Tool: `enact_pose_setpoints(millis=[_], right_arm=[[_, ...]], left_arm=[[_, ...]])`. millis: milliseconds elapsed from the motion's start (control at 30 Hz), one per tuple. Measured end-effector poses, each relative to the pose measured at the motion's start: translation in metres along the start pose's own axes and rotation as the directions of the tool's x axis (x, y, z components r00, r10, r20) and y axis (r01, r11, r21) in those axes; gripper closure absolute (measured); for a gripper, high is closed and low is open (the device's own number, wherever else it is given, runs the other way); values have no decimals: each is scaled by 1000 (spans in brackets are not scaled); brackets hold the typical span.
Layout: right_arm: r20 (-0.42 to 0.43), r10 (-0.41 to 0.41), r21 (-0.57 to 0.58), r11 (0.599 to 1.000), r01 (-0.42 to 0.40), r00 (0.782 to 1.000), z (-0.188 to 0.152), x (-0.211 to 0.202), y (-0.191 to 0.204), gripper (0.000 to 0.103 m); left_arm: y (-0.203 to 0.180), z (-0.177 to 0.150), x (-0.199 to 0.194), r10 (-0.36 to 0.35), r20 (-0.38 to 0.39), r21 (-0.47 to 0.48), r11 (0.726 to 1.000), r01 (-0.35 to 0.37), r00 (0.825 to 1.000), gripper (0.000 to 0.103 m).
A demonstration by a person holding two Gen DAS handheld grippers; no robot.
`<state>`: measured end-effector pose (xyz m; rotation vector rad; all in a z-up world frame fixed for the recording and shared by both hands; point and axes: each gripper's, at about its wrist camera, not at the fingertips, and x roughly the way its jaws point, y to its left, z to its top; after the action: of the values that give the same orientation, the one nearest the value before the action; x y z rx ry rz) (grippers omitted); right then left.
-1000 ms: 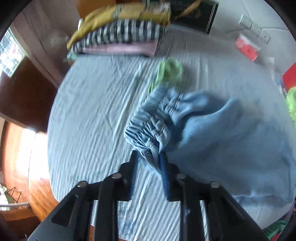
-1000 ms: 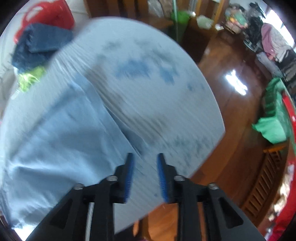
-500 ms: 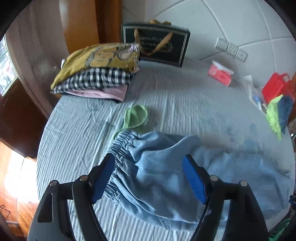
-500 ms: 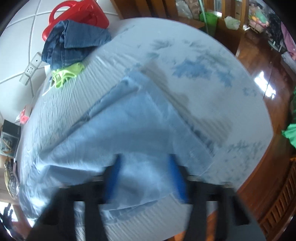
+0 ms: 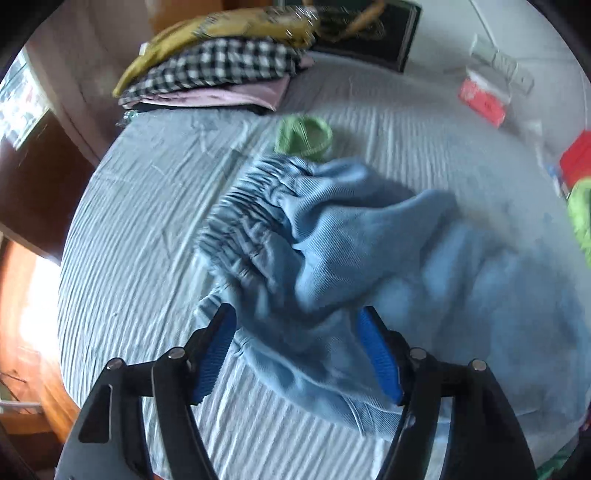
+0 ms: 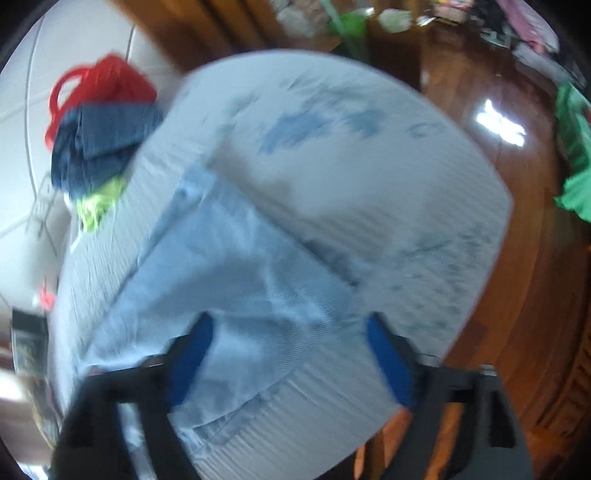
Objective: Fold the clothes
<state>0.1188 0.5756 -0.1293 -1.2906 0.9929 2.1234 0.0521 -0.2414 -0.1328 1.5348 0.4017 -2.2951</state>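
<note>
Both wrist views close above trousers point(image 5: 369, 251)

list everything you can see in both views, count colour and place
trousers: 1, light blue, crumpled mid-bed, elastic waist toward the stack
bedsheet: 1, pale blue striped, covers the bed
folded stack: 1, yellow, checked and pink layers, far left corner
green cloth: 1, beside the waistband
dark bag: 1, against the white wall
red packet: 1, far right on the bed
red basket: 1, by the wall
dark blue garment: 1, in front of the basket
left gripper: open, over the trousers
right gripper: open, over the trousers
</note>
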Motion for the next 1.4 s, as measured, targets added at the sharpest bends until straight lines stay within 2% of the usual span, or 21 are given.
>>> enact_pose_setpoints(millis=[33,67,167,233,300,500,567,600,667,700,733,867,900,933,1033,1133,1167,1200,1233,1267,1400], right_arm=[[14,0,17,1000,-1,1000,0,-4,-5,13],[17,3,32,999,-3,1000,-1,-5,-10,13],[13,9,40,999,-9,1000,-3,0,-15,13],[6,6,38,999,-6,1000,-6,6,-14,21],[4,0,39,999,-1,1000,-6,13,-9,23],[42,-52,-8,999,53,998,-5,29,10,24],[64,-78,-21,997,80,995,-6,32,14,25],[71,-83,-27,996,85,994,-7,32,15,27],[85,-93,-38,995,96,992,-8,33,16,48],[92,-97,-44,994,102,991,-9,33,17,77],[99,-102,-50,993,107,990,-10,33,18,85],[127,-116,-71,989,126,985,-13,34,21,80],[125,-93,-61,993,102,988,-11,34,18,76],[118,-76,-60,995,84,990,-9,35,17,72],[101,-38,-75,996,45,994,-7,36,19,57],[96,-56,-81,995,64,994,-6,37,24,53],[95,-74,-86,993,82,993,-6,38,27,57],[100,-115,-113,986,126,988,-6,39,31,79],[106,-156,-139,976,170,982,-7,41,36,91],[113,-187,-164,965,204,976,-8,41,41,95],[141,2,-242,970,33,990,-16,15,83,96]], left_arm=[[7,-1,-9,-6,20,-24,1000,6,1000,19],[14,-3,-14,3,34,-44,999,-2,999,15],[32,-7,-16,36,36,-88,996,-33,999,13],[42,-13,-5,54,2,-111,992,-54,999,13],[46,-18,6,51,-19,-128,990,-53,999,13],[30,-30,45,-1,-83,-157,988,-12,997,11],[16,-31,47,53,-57,-114,992,-59,997,7],[14,-32,47,51,-45,-122,991,-57,998,7],[12,-32,48,51,-34,-131,990,-55,998,5],[11,-32,48,53,-36,-130,990,-57,998,4],[11,-31,48,51,-43,-127,990,-56,998,5],[10,-29,48,49,-61,-124,991,-57,997,5],[9,-28,48,50,-65,-126,990,-58,997,6],[8,-28,46,49,-64,-129,990,-57,997,13],[-1,-25,40,36,-45,-108,993,-41,998,39],[-4,-21,40,36,-40,-106,994,-40,999,46],[-4,-20,41,36,-38,-109,993,-40,999,50],[-3,-20,39,29,-40,-110,993,-33,999,54],[-2,-20,38,23,-45,-112,993,-28,999,63],[-1,-21,36,14,-58,-110,994,-21,998,65],[14,-21,14,-29,-83,-89,996,22,996,65]])
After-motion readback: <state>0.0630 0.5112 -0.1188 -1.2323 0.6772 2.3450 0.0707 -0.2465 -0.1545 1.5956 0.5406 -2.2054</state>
